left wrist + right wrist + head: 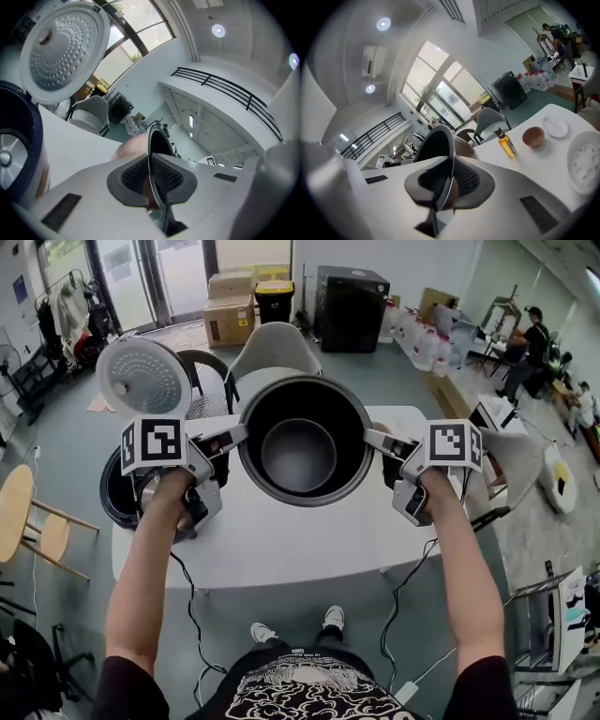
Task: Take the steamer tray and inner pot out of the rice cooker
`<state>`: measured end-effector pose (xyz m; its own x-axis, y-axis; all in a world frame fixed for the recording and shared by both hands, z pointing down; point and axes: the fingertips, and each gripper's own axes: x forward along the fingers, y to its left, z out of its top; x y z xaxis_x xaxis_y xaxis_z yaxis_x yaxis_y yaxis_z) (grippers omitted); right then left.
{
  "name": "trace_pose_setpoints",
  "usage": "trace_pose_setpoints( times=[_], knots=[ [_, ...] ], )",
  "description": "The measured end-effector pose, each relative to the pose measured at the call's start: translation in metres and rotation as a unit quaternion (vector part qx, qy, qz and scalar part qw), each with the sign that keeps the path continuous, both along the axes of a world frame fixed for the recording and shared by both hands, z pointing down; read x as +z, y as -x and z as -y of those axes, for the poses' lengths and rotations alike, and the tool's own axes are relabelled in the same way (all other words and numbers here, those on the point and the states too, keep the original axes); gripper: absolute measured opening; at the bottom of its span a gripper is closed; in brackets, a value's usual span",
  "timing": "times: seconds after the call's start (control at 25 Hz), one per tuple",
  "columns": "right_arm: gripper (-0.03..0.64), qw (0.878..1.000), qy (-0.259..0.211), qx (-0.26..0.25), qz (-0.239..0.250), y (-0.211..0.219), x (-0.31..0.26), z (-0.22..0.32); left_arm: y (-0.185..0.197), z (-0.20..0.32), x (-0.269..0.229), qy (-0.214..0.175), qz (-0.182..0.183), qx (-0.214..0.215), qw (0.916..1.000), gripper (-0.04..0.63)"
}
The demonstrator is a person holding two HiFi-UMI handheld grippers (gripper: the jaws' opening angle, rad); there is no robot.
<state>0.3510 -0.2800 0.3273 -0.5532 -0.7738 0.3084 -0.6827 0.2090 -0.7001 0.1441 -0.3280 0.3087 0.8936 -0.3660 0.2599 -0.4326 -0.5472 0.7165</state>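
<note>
Pinching inner pot (300, 442) rim btwn fingers (133, 176), L gripper (240, 433) & R gripper (371, 437), opposite sides.

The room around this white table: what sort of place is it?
Probably an open lab or workshop hall rather than a home kitchen: cardboard boxes stacked by glass doors, a big black cabinet, and people busy at the far right.

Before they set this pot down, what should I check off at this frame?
1. Left gripper shut on the inner pot rim: ok.
2. Right gripper shut on the opposite rim: ok.
3. Inner pot out of the rice cooker: ok.
4. Pot held about level: ok, as far as the head view shows.
5. Free spot on the table under the pot: cannot tell, the pot hides it.
</note>
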Motion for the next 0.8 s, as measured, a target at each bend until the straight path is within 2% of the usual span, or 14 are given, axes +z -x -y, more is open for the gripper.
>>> trace_pose_setpoints(
  times=[0.28, 0.52, 0.8],
  knots=[
    [0.044, 0.999, 0.051, -0.003, 0.015, -0.040, 0.071, 0.009, -0.040, 0.008, 0.072, 0.053, 0.024, -0.009, 0.9983, 0.035],
    [0.044, 0.995, 0.099, -0.006, 0.025, -0.078, 0.139, 0.010, -0.075, 0.007, 0.143, 0.108, 0.043, -0.022, 0.9930, 0.035],
    [0.043, 0.989, 0.143, -0.009, 0.036, -0.086, 0.193, 0.021, -0.081, 0.014, 0.203, 0.156, 0.055, -0.034, 0.9856, 0.037]
  ],
)
